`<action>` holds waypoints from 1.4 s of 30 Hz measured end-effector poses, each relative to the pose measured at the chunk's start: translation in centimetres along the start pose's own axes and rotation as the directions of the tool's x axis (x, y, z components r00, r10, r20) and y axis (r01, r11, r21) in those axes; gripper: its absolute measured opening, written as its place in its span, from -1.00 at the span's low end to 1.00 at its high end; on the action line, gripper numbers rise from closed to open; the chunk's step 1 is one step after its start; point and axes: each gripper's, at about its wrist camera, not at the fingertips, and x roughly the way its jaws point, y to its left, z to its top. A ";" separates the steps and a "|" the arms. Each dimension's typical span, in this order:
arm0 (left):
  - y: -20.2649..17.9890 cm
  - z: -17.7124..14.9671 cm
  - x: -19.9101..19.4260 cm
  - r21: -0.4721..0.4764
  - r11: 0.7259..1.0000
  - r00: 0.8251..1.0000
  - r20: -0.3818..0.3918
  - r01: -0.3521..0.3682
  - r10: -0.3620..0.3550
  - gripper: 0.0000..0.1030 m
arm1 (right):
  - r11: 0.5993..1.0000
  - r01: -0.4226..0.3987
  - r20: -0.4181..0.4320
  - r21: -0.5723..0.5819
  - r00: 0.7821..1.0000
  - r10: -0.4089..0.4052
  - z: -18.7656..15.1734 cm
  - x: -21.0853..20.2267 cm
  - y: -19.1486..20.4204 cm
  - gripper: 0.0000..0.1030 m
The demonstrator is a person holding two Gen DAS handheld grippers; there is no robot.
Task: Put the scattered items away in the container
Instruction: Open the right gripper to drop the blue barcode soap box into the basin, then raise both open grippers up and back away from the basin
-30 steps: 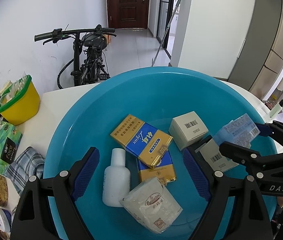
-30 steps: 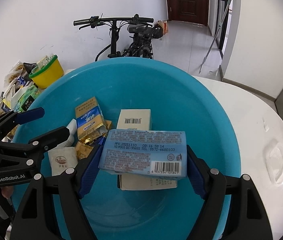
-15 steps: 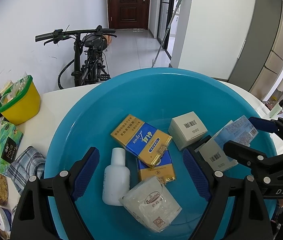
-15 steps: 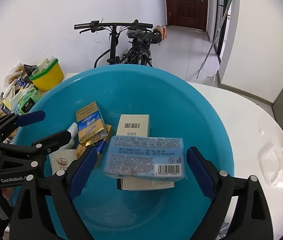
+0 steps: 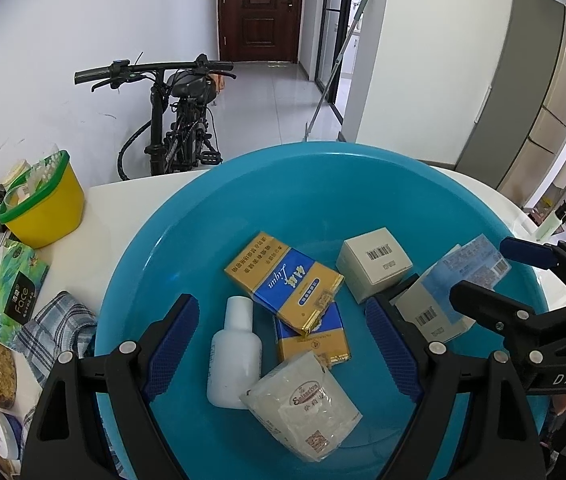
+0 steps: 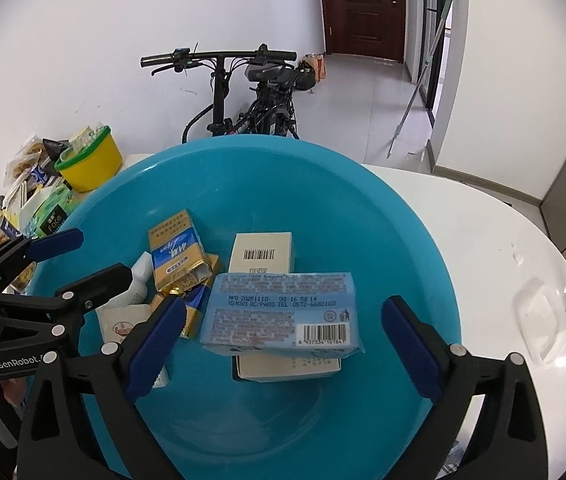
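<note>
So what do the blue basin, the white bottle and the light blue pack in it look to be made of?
Blue basin: moulded plastic, judging by its glossy sheen and even colour. White bottle: matte, slightly translucent plastic, probably squeezable. Light blue pack: thin printed film, apparently a soft wrapper; its edges are rounded and its surface faintly shiny, with a printed barcode.

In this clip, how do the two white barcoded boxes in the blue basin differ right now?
The upper white box lies bare, its whole top face and barcode showing; the lower white box is mostly hidden under the light blue packet. The upper white box sits further into the blue basin, next to the gold-and-blue cartons; the lower white box lies between the open right gripper fingers. Both are pale cardboard, lying flat.
</note>
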 end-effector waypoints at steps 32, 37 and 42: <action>-1.0 -0.2 -10.7 0.021 0.999 0.889 0.457 -0.040 0.026 1.00 | 0.999 0.054 0.384 0.005 0.922 -0.052 -0.3 -8.9 0.9 0.99; -0.9 -0.6 -11.7 0.007 1.000 0.882 0.471 -0.027 0.021 1.00 | 0.994 0.105 0.452 0.007 0.887 -0.097 -1.0 -10.7 1.1 0.99; -1.0 -1.3 -13.1 0.008 1.000 0.865 0.501 -0.025 0.018 1.00 | 0.991 0.131 0.500 0.012 0.858 -0.120 -1.7 -12.4 1.2 0.99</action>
